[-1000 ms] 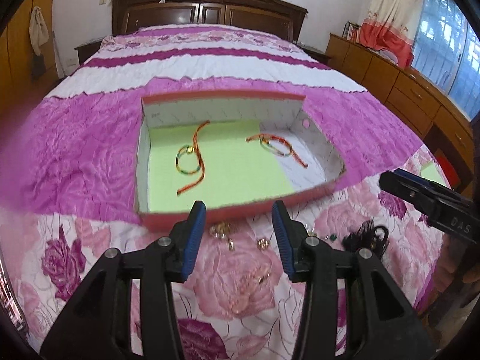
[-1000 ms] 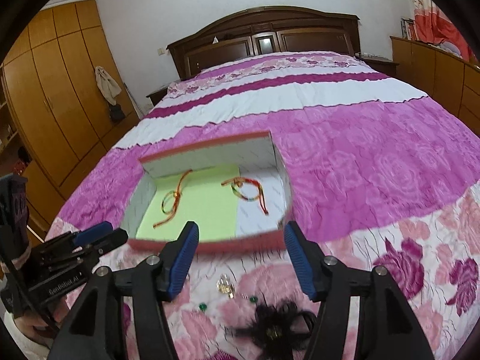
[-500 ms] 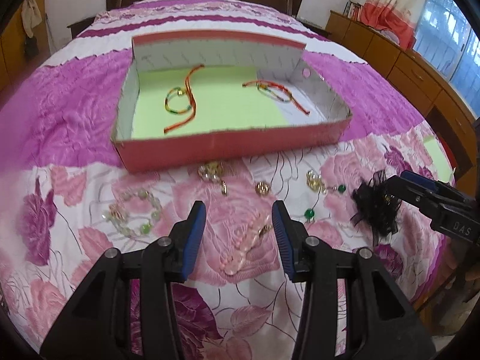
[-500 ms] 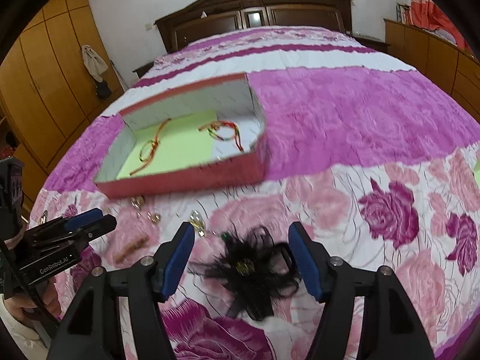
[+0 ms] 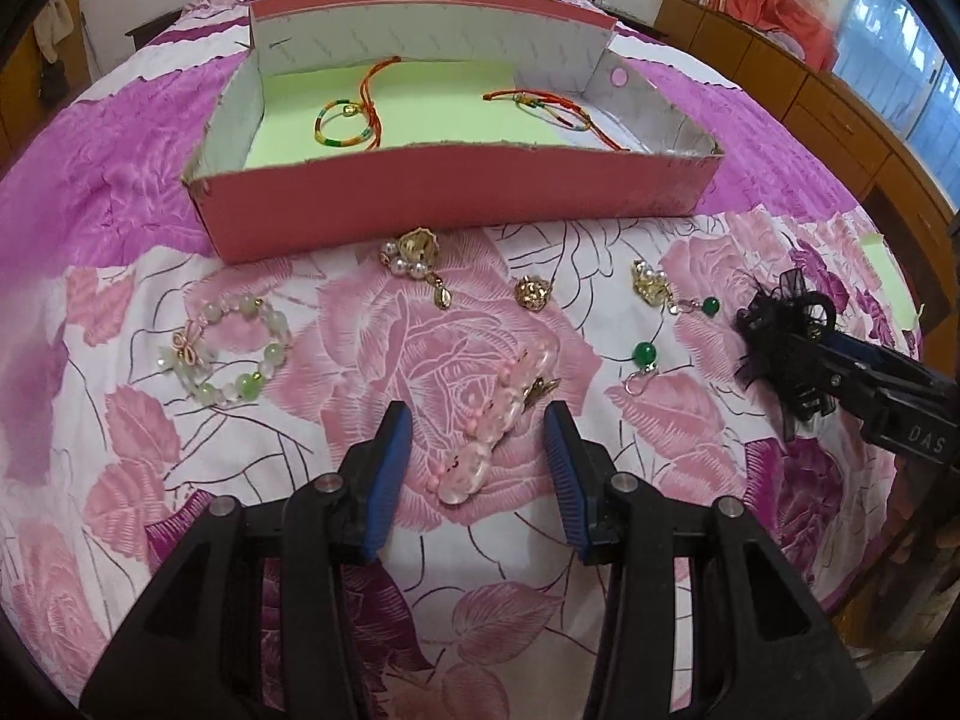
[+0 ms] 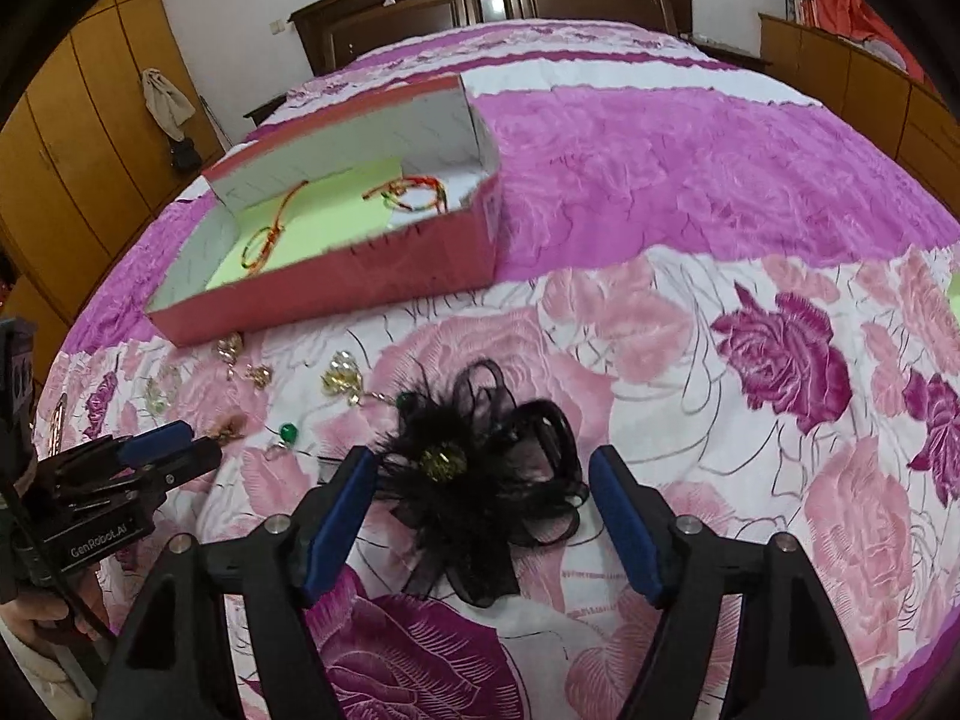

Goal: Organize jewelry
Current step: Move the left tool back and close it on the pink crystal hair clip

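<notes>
Here, a pink beaded bracelet [image 5: 501, 420] lay between the spread left gripper [image 5: 477, 468], untouched. The right gripper [image 6: 483, 516], its jaws just widened, straddled a black feathered hairpiece [image 6: 480, 480] without pressing it.

A bed under a pink-and-magenta rose-patterned quilt [image 5: 690, 192] carries a red cardboard box [image 5: 456, 198], scattered bead bracelets [image 5: 225, 351], what look like gold earrings [image 5: 534, 291], and a black feathery hair clip [image 6: 480, 480].

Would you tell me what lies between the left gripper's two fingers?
The pink bead bracelet lies on the bedspread between the open left gripper's fingers, untouched, in the left wrist view.
</notes>
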